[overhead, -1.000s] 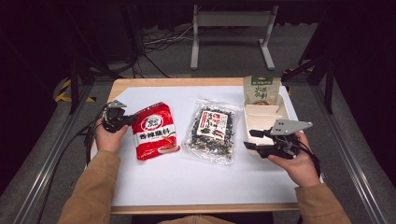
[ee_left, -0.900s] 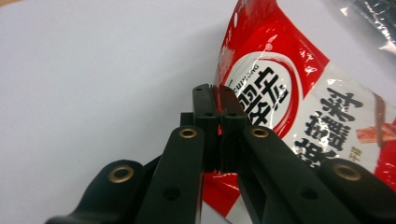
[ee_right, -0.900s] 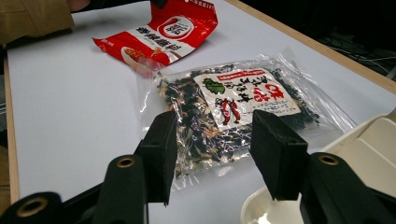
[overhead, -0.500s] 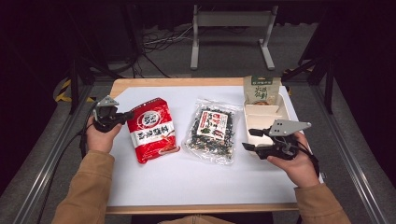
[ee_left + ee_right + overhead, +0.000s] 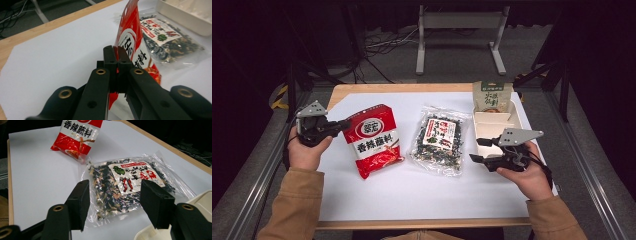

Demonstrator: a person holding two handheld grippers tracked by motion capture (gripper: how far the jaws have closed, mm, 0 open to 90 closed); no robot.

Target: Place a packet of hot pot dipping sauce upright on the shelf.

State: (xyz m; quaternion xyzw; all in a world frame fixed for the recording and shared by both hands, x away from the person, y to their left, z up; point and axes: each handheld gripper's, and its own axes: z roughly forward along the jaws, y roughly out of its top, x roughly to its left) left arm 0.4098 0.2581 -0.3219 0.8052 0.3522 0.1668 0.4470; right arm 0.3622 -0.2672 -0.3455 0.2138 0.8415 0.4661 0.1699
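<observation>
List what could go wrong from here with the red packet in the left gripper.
1. The left gripper pinches only the edge of the red packet, so the packet may slip out or its seam tear if it is lifted.
2. The packet's far end rests close to the clear bag; dragging it could nudge that bag.
3. The right gripper is open over the clear bag beside the white tray, and may bump the tray.

Three snack packets, one red [image 5: 373, 140], one clear [image 5: 438, 138], one green [image 5: 492, 96], one tray [image 5: 492, 131], perhaps two-part.
</observation>
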